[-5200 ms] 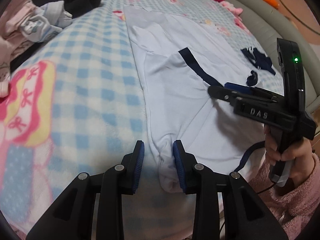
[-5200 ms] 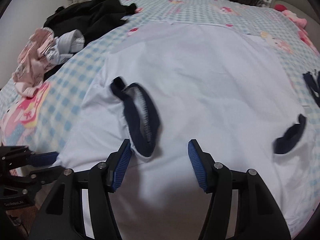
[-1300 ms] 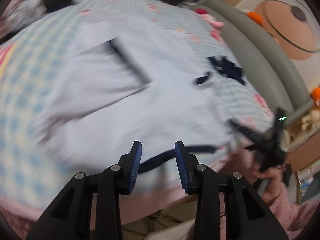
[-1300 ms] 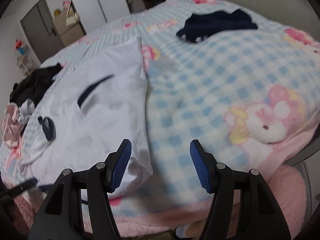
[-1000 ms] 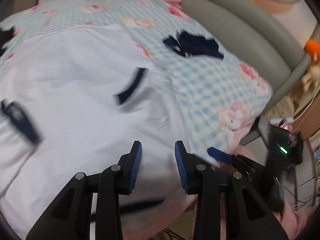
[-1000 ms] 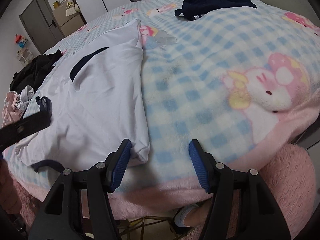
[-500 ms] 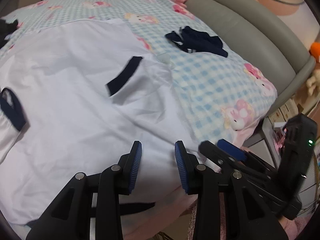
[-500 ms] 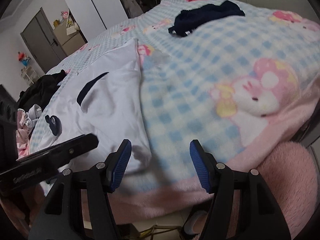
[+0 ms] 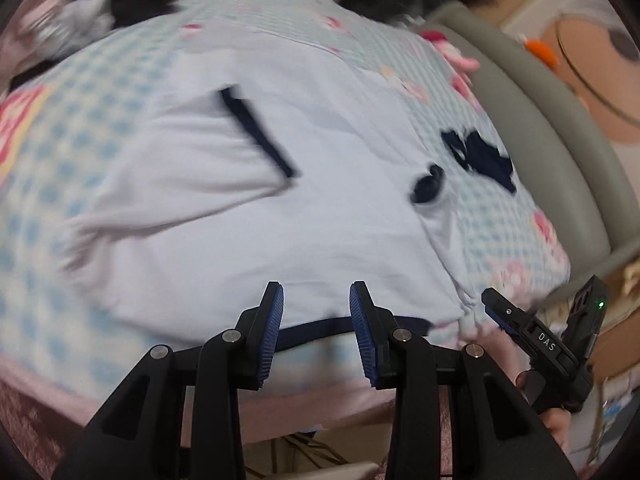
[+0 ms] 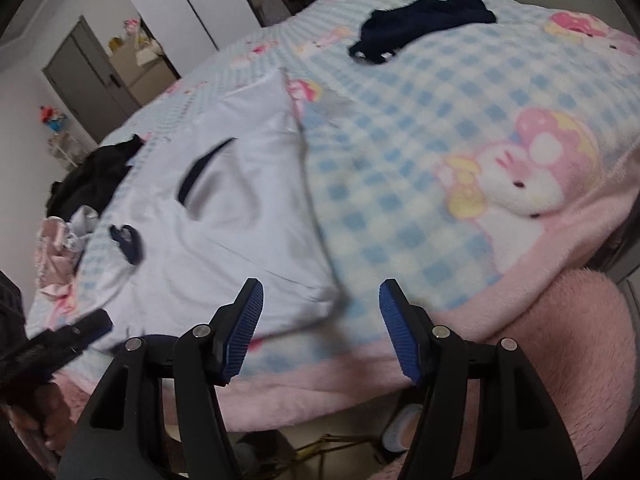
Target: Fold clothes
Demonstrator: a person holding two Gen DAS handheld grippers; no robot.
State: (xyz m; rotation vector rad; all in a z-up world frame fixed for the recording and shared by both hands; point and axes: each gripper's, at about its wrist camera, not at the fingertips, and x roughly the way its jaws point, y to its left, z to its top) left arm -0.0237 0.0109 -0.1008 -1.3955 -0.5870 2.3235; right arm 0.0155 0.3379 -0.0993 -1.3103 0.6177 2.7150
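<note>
While both hand-held grippers gape, white shirt (image 9: 248, 208) flat, hem at blanket (image 10: 420, 184) edge

Showing as smooth, thin matt cloth with darker ribbed trim: the shirt (image 9: 224, 208) at frame centre. Looking fluffy and napped beneath it: the blanket (image 10: 460, 128). Appearing as matt black plastic with ridged blue pads (image 10: 400, 336) and small shiny metal pins: both grippers, low in each frame.

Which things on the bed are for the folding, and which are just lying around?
For the folding:
white shirt
left hand-held gripper, open
right hand-held gripper, open

Just lying around:
navy garment
black clothes
pink clothes
checked blanket
</note>
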